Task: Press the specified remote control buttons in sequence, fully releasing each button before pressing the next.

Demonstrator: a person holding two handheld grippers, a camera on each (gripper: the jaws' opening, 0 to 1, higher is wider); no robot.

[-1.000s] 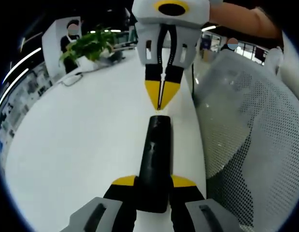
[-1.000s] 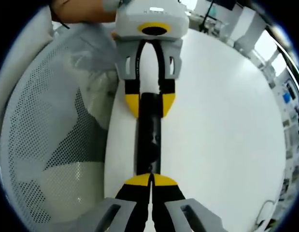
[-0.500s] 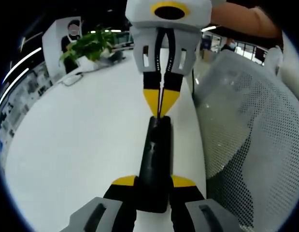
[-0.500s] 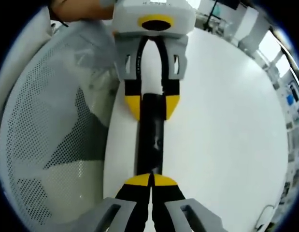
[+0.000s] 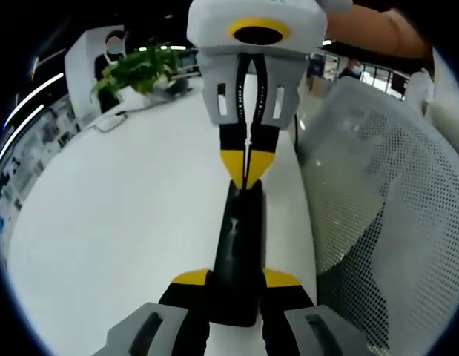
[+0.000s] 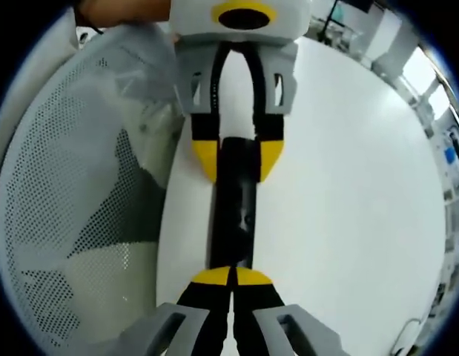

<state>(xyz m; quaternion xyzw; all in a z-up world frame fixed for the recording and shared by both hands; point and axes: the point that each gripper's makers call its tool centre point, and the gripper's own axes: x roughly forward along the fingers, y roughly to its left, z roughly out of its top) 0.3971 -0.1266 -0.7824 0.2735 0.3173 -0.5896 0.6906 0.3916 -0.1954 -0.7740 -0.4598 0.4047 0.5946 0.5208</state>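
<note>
The left gripper (image 5: 233, 285) is clenched on the near end of the black remote control (image 5: 239, 245), its yellow-tipped jaws hugging either side of the slim body, which runs straight ahead from it over the white tabletop (image 5: 125, 222). At the far end of the remote control the right gripper (image 5: 246, 174) points back toward the left one with its jaws pinched together into a single point, empty, the tip at or just over the far end of the remote; whether it is actually touching is not clear. From the right gripper view the same layout reads in reverse: the right gripper (image 6: 231, 278) sits with its joined tips at the near end of the remote control (image 6: 234, 208), and the left gripper (image 6: 237, 159) clamps the far end, straight ahead. Just beside the tabletop edge stands a white mesh chair (image 5: 385, 215), and well beyond the right gripper a green plant (image 5: 136, 70) stands at the far side of the tabletop. As for progress, the remote is secured and the pressing tip is poised, so a press looks to be in hand or about to start; how many buttons are already done cannot be judged. The button markings are too small to read, and no brand or lettering can be made out.
</note>
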